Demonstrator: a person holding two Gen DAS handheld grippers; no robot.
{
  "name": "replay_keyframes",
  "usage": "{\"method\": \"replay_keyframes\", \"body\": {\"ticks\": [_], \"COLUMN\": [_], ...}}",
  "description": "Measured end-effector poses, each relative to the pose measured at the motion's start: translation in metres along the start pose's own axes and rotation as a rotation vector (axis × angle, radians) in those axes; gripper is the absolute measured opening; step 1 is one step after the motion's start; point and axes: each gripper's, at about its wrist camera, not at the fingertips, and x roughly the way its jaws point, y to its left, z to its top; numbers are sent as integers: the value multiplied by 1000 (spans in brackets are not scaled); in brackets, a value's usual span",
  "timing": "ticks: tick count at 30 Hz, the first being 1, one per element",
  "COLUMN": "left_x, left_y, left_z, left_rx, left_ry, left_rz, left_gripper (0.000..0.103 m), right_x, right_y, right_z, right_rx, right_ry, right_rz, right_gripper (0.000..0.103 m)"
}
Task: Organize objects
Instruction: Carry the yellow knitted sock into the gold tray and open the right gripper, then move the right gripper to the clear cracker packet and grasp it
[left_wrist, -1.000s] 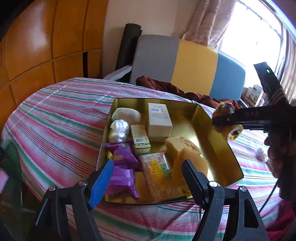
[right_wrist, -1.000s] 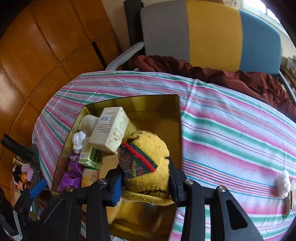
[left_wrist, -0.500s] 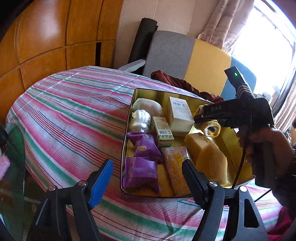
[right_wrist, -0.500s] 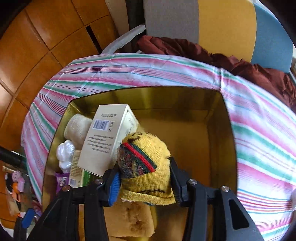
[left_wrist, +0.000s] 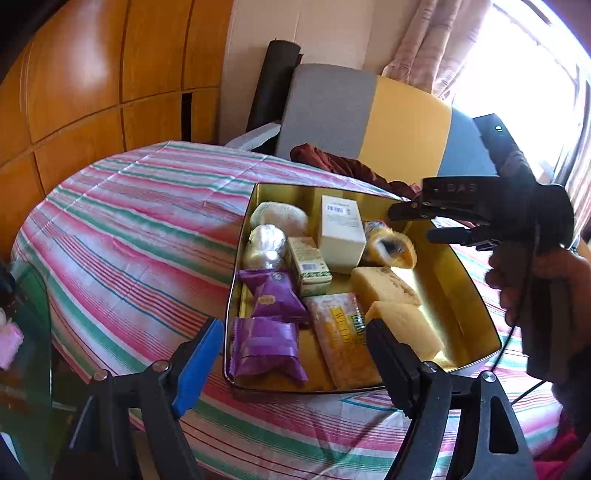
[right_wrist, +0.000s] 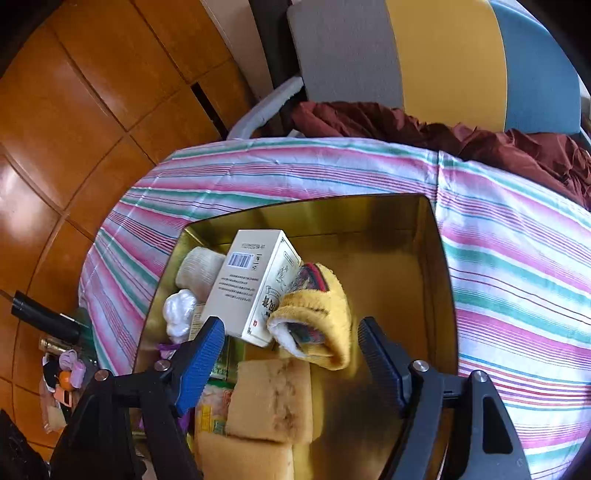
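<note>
Having just sprung apart, the right gripper (right_wrist: 290, 356) hangs over a yellow sock (right_wrist: 321, 321) lying free against the white box (right_wrist: 255, 284) mid-tin (left_wrist: 476, 291); only the left view shows the left gripper (left_wrist: 291, 356) spread empty at the tin's near edge.

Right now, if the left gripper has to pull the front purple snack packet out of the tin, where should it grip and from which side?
Probably the purple snack packet by its puffed middle, from above on the near side. It lies flat against the gold tin front-left corner, so its wall blocks low side entry. Left gripper is open and already close.
</note>
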Motion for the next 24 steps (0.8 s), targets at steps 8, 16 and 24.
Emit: {"method": "replay_keyframes", "body": {"ticks": [8, 16, 24], "left_x": [-15, -19, -19], "left_y": [-23, -49, -86], "left_z": [7, 8, 10], "left_rx": [68, 134, 220], "left_ry": [-33, -31, -30], "left_rz": [-18, -54, -108], "left_gripper": [82, 82, 82], "right_x": [-58, -113, -162], "right_y": [-30, -118, -227], "right_z": [-27, -61, -88], "right_rx": [-15, 126, 348], "right_ry": [-61, -100, -114], "right_rz": [-16, -142, -290], "right_gripper": [76, 76, 76]}}
